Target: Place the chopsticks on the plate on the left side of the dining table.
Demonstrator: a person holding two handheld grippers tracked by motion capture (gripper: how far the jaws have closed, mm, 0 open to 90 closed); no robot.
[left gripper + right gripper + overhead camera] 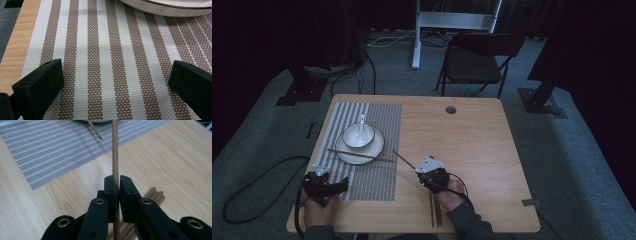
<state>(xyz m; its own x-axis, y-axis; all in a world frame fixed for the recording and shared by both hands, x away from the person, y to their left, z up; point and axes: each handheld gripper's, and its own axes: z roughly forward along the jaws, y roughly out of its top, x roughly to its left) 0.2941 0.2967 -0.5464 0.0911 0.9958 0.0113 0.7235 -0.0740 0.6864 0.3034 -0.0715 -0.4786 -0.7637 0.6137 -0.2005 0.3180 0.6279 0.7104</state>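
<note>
Landmark: white plate (371,151) on the striped placemat (377,180), left half of the table (472,145)
Right claw (418,170): jaws together, clamped on one wooden chopstick (404,160); in the right gripper view the stick (115,150) runs up from between the pads and its far end points toward the plate
Held chopstick, place: just right of the plate, over the placemat's right edge; slanted, tip toward the plate; whether the tip touches the mat I cannot tell
Second chopstick (359,155): lies across the near rim of the plate; its right end reaches past the rim over the placemat (96,131)
Spare chopsticks (435,212): lying on the bare table, well right of and nearer than the plate, beside the right hand's wrist; blurred in the right gripper view (155,193)
Bowl (358,136): white, stands on the plate; a white spoon (362,122) rests in it
Left claw (332,186): jaws wide apart, nothing between them; over the placemat (110,62) just near of the plate, whose rim (160,8) shows ahead
Left hand (318,207): at the near left table edge, near of the plate
</note>
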